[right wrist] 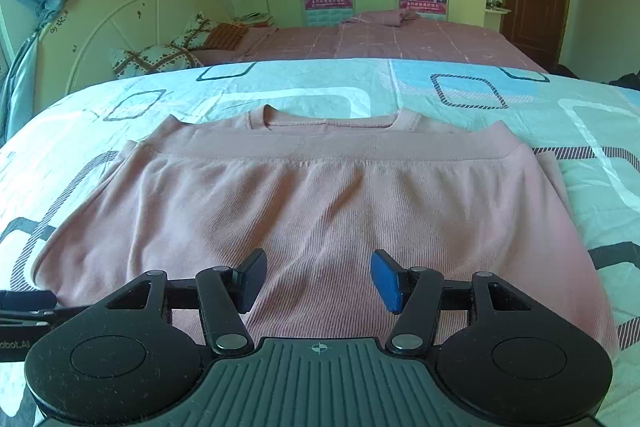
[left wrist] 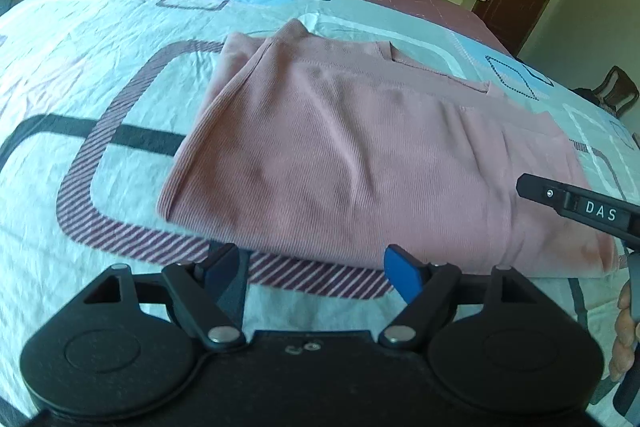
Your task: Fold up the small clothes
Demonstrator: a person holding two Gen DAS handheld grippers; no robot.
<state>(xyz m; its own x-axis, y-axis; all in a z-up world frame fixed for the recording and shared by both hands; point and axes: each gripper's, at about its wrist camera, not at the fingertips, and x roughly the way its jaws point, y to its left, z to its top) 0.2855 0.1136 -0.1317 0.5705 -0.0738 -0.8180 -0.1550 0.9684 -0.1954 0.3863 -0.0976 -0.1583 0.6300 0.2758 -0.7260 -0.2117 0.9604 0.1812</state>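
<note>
Lying on a bed (right wrist: 460, 83) with a patterned cover, the pink top (right wrist: 320, 195) has bare cover all round: a wide stretch to its left, a narrower strip to its right and beyond the collar. Its near edge runs just past the left gripper (left wrist: 316, 275). The top is ribbed, folded over itself, with the hem band lying across just below the collar and side layers showing at both edges. The left fingers (left wrist: 404, 277) stand open over the cover at the near edge, nothing between them. The right gripper (right wrist: 320, 279) hangs over the top's near part, fingers (right wrist: 386, 281) apart, pressing on nothing.
</note>
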